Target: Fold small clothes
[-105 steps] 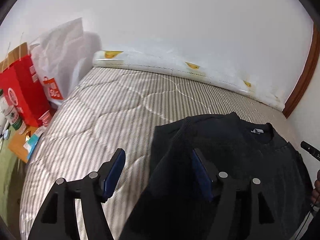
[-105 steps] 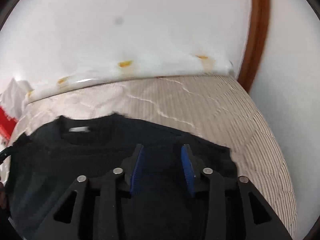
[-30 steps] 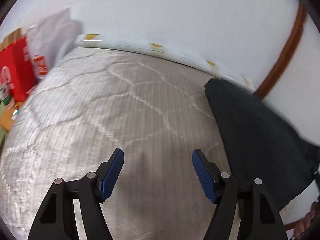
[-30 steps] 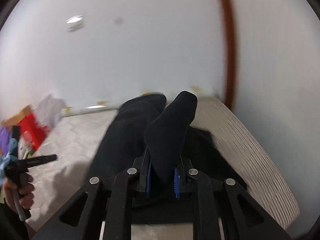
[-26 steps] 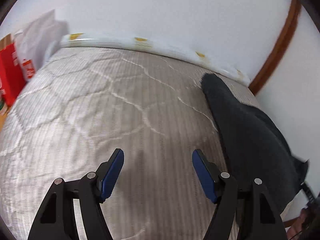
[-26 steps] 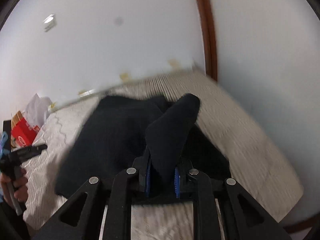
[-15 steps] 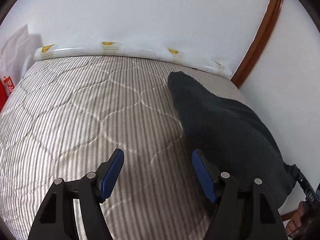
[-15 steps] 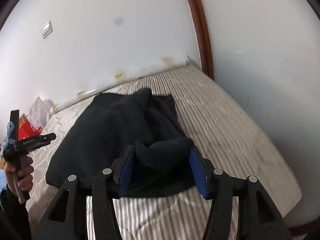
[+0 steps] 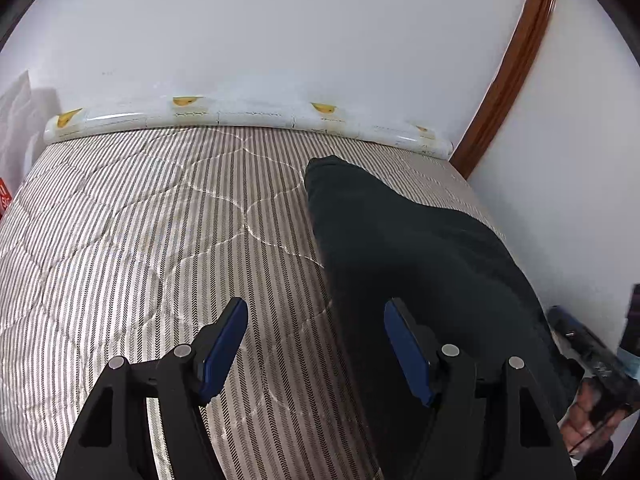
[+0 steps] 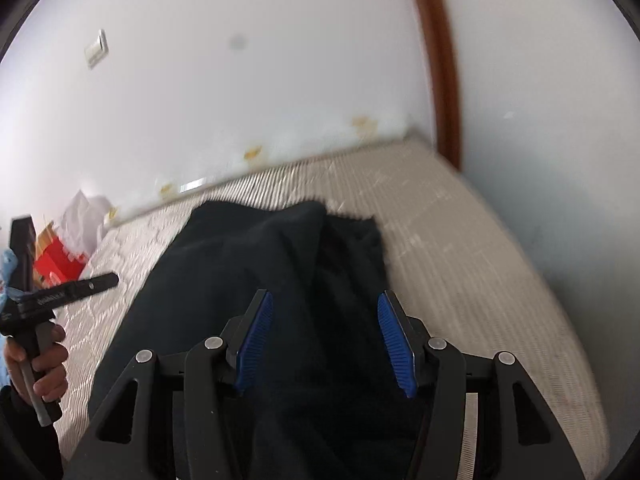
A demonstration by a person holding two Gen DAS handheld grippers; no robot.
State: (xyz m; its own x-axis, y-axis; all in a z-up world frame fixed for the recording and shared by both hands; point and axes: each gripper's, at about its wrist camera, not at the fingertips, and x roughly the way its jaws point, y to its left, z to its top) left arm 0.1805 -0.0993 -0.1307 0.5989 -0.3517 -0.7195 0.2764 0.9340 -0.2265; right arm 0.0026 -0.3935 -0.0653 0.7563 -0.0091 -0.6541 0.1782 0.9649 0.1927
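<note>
Left wrist view
Left gripper [image 9: 314,344]: I see its blue pads standing well apart with nothing pinched between them, held above the bed.
Under the jaws: the left pad is over bare striped mattress [image 9: 140,248]; the right pad is over the near edge of the dark garment [image 9: 420,256].
Garment: black, folded into a long band lying on the right part of the mattress, running from near the far edge toward me (its near end is hidden behind my gripper).
Far edge: a white strip with yellow marks [image 9: 240,116] along the wall, and a brown wooden trim [image 9: 508,76] in the corner.
Right hand [image 9: 588,412]: low at the right border, on a black handle.

Right wrist view (blurred)
Right gripper [image 10: 324,340]: pads apart, not pressing on anything; I read them as just above the cloth, though contact I cannot tell.
Garment: it lies under and ahead of the jaws, its layers doubled over along the mattress.
Left hand [image 10: 38,368]: at the left border, gripping the other handle.
Beyond it: a red box [image 10: 58,266] past the bed.
</note>
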